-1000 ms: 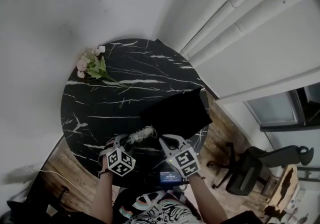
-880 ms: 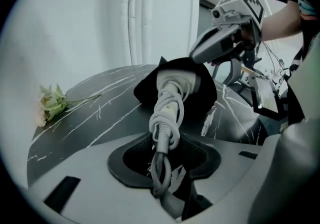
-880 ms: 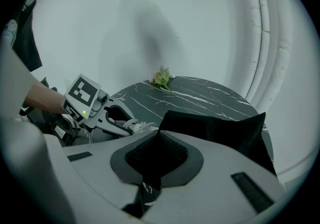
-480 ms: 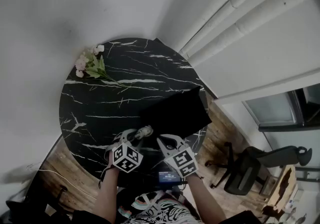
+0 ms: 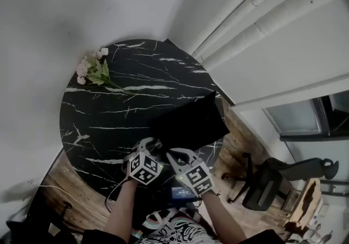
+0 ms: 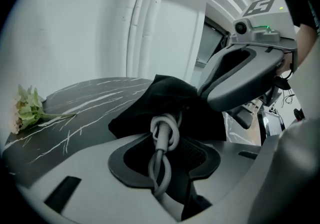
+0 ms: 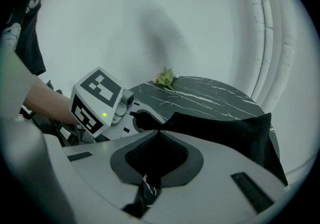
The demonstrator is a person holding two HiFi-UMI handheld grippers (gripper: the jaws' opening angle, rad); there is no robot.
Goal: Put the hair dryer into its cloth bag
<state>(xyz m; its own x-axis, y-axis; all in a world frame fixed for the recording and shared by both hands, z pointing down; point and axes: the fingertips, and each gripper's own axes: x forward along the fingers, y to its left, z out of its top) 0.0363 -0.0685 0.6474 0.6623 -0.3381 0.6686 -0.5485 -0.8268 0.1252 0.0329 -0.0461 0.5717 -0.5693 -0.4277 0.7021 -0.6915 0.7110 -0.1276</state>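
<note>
A black cloth bag (image 5: 191, 120) lies on the round black marble table (image 5: 109, 107), at its near right side. My left gripper (image 5: 148, 144) is shut on the hair dryer's coiled grey cord (image 6: 162, 138), right at the bag's (image 6: 160, 98) near edge. The dryer's body is hidden from me. My right gripper (image 5: 173, 153) is shut on a fold of the bag's edge (image 7: 156, 155) and holds it up a little, close beside the left gripper (image 7: 97, 100). From there the bag (image 7: 225, 128) spreads away to the right.
A small bunch of pale flowers (image 5: 90, 68) lies at the table's far left. White pipes (image 5: 262, 14) run along the wall behind. An office chair (image 5: 272, 180) stands on the wood floor to the right, off the table's near edge.
My left gripper has carried the cord to the right and a little up, from the table's near edge to the bag's edge beside the right gripper. The right gripper has stayed put.
</note>
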